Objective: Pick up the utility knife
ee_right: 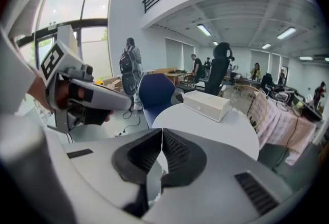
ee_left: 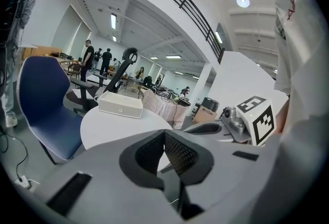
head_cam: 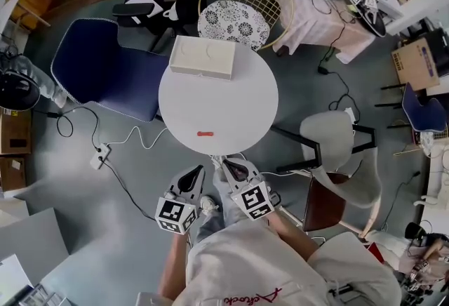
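Right tool (ee_right: 162, 135) jaws together, empty; white box (ee_right: 206, 105) on round table (ee_right: 226, 131) ahead.

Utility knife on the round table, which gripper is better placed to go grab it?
Right, narrowly: the right gripper has its tips at the table edge near the utility knife; the left gripper sits slightly farther back. Both are shut.

White short-sleeved shirt (head_cam: 280, 266) with red script lettering (head_cam: 252, 295) at the chest, left grey plastic gripper (head_cam: 200, 171) and right grey plastic gripper (head_cam: 219, 164), black ribbed pads (ee_right: 176, 152), each with a white cube (head_cam: 175, 215) bearing black square markers
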Available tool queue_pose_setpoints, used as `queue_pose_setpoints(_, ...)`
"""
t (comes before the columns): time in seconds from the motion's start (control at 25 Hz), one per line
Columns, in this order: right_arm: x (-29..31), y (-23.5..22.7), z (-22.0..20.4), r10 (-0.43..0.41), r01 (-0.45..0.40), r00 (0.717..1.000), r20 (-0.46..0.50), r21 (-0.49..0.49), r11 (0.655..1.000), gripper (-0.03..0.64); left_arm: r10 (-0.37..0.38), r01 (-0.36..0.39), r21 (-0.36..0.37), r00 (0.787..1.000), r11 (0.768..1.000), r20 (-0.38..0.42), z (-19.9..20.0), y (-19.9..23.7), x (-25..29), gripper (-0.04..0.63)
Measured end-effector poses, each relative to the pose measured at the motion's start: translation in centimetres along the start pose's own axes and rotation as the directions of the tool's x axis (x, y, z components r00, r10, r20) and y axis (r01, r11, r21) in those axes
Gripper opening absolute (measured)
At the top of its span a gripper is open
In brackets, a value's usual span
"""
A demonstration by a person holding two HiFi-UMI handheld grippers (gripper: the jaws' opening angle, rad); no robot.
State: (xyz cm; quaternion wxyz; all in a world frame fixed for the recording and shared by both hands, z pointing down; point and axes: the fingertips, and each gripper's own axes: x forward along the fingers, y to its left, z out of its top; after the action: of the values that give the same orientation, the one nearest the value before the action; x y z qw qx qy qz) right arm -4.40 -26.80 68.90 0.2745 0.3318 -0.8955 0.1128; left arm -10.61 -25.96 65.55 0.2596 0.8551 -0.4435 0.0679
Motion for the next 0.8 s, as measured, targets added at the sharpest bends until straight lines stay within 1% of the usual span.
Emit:
queue_pose_setpoints(0.08, 0.5, -0.1, -0.2, -0.005, 0.001, 0.999, -0.034, -0.129, 0.992, 0.017, 0.003, -0.003, -0.007, 1.000, 1.000, -0.002, -0.1, 0.2, -0.1, 0.012)
queue_pose_setpoints(0.16, 1.1, 0.3, -0.6, -0.002, -0.017, 0.998, -0.065, -0.284, 0.959, 0.017, 0.006, -0.006, -0.013, 1.000, 1.000, -0.003, -0.2, 0.4, -0.2, 0.012)
queue_pose_setpoints(0.24, 1.6, 0.7, -1.0, 0.001, -0.044, 0.995, -0.099, -0.430, 0.902, 0.017, 0.011, -0.011, -0.016, 1.000, 1.000, -0.002, -0.3, 0.6, -0.3, 0.012)
queue_pose_setpoints(0.32, 2.2, 1.1, -1.8, 0.005, -0.080, 0.991, -0.135, -0.559, 0.825, 0.017, 0.016, -0.016, -0.019, 1.000, 1.000, 0.000, -0.2, 1.0, -0.3, 0.012)
queue_pose_setpoints(0.36, 2.6, 1.3, -2.3, 0.009, -0.100, 0.988, -0.151, -0.608, 0.787, 0.017, 0.018, -0.018, -0.020, 1.000, 1.000, 0.001, -0.2, 1.1, -0.3, 0.012)
queue_pose_setpoints(0.4, 2.9, 1.4, -2.7, 0.014, -0.120, 0.986, -0.167, -0.641, 0.758, 0.017, 0.019, -0.019, -0.022, 1.000, 1.000, 0.002, -0.2, 1.3, -0.2, 0.012)
queue_pose_setpoints(0.44, 3.1, 1.5, -3.0, 0.019, -0.136, 0.983, -0.182, -0.658, 0.741, 0.017, 0.021, -0.021, -0.024, 1.000, 1.000, 0.004, -0.2, 1.4, -0.2, 0.012)
queue_pose_setpoints(0.48, 3.3, 1.5, -3.1, 0.023, -0.148, 0.981, -0.194, -0.662, 0.735, 0.017, 0.023, -0.022, -0.026, 1.000, 0.999, 0.005, -0.2, 1.5, -0.2, 0.012)
queue_pose_setpoints(0.52, 3.4, 1.5, -3.2, 0.028, -0.157, 0.979, -0.203, -0.657, 0.737, 0.017, 0.024, -0.023, -0.028, 1.000, 0.999, 0.006, -0.2, 1.5, -0.2, 0.012)
queue_pose_setpoints(0.56, 3.5, 1.4, -3.4, 0.037, -0.167, 0.977, -0.210, -0.643, 0.747, 0.017, 0.024, -0.024, -0.031, 1.000, 0.999, 0.006, -0.2, 1.5, -0.2, 0.012)
queue_pose_setpoints(0.6, 3.6, 1.5, -3.7, 0.055, -0.182, 0.974, -0.219, -0.619, 0.764, 0.018, 0.025, -0.025, -0.035, 1.000, 0.999, 0.005, -0.3, 1.5, -0.1, 0.012)
queue_pose_setpoints(0.68, 3.9, 1.7, -4.2, 0.113, -0.235, 0.961, -0.251, -0.537, 0.810, 0.020, 0.025, -0.025, -0.040, 1.000, 0.999, 0.004, -0.4, 1.5, -0.1, 0.012)
queue_pose_setpoints(0.72, 4.0, 1.9, -4.4, 0.141, -0.262, 0.953, -0.269, -0.496, 0.828, 0.049, 0.025, -0.024, -0.043, 1.000, 0.999, 0.004, -0.4, 1.5, -0.1, 0.012)
queue_pose_setpoints(0.76, 4.1, 1.9, -4.7, 0.159, -0.283, 0.945, -0.286, -0.468, 0.837, 0.144, 0.024, -0.024, -0.045, 1.000, 0.999, 0.005, -0.5, 1.4, -0.1, 0.012)
queue_pose_setpoints(0.8, 4.2, 1.9, -5.0, 0.166, -0.296, 0.939, -0.302, -0.459, 0.838, 0.150, 0.024, -0.024, -0.047, 1.000, 0.999, 0.006, -0.5, 1.4, 0.0, 0.012)
